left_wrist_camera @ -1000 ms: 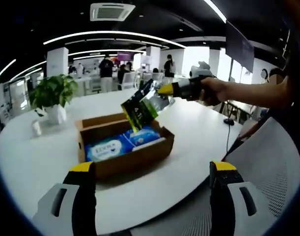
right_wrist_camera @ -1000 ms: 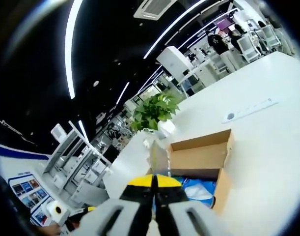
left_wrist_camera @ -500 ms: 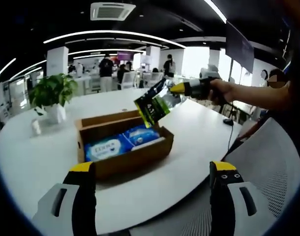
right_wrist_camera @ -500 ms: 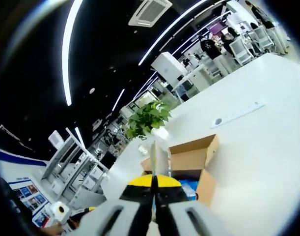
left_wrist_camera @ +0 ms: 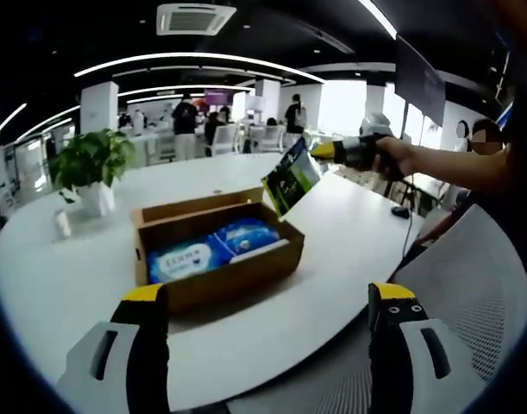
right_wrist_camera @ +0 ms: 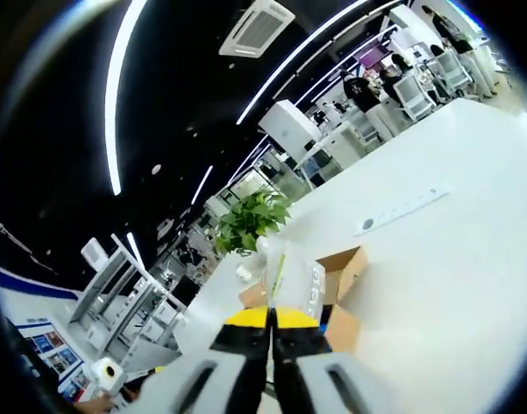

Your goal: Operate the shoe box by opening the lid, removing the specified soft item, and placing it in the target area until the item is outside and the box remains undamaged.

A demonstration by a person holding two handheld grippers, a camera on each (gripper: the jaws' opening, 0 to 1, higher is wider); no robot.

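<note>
The right gripper (left_wrist_camera: 319,153) – jaws pinching a flat green-and-black soft packet (left_wrist_camera: 291,177) – holds it above the white round surface (left_wrist_camera: 349,233). Beside it sits the open brown cardboard shoe box (left_wrist_camera: 218,250). The left gripper (left_wrist_camera: 267,297) has its jaws spread – nothing between them.

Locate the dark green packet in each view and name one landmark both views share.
Left gripper view: dark green packet right of centre, above the open box's far corner, held by the right gripper.
Right gripper view: seen edge-on, rising from the shut jaws.
Shared landmark: potted plant.

Matt brown cardboard box (left_wrist_camera: 218,250), glossy plastic packets (left_wrist_camera: 215,248) (shiny), smooth white table (left_wrist_camera: 332,233).
</note>
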